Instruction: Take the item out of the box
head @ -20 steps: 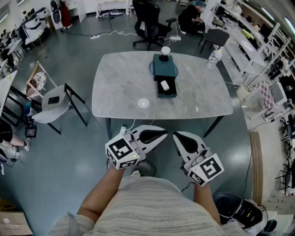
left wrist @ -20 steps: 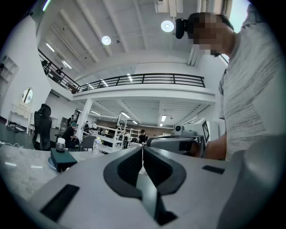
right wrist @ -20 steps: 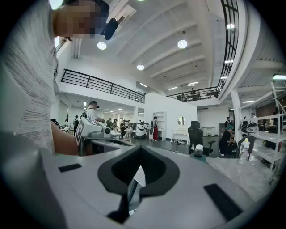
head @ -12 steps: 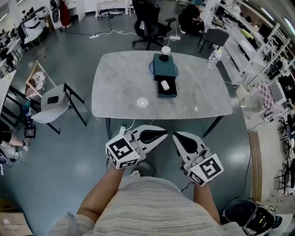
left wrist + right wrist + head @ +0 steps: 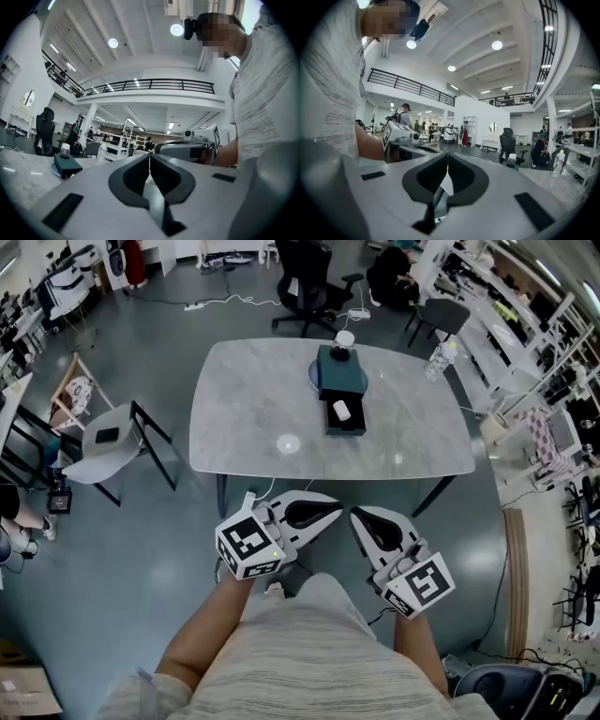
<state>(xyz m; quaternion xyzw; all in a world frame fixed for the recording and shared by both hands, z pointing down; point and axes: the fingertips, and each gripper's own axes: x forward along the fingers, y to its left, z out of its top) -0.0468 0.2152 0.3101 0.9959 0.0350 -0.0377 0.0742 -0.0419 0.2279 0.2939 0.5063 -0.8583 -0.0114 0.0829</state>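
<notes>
A dark teal box [image 5: 339, 395] lies on the far middle of the marble table [image 5: 253, 418], its drawer pulled toward me with a small white item [image 5: 342, 411] inside. A white-capped jar [image 5: 344, 339] stands on the box's far end. The box also shows small at the left in the left gripper view [image 5: 67, 164]. My left gripper [image 5: 333, 512] and right gripper [image 5: 359, 518] are held close to my body, well short of the table's near edge. Both are shut with nothing between their jaws, tips pointing at each other.
A clear water bottle [image 5: 437, 356] stands at the table's far right corner. A grey chair [image 5: 108, 442] stands left of the table, black office chairs [image 5: 309, 282] behind it. Shelving and desks line the right side. People sit at the far back.
The view has shifted slightly, so the table and box sit a little higher and rightward in frame. The grippers have barely moved and stay shut.
</notes>
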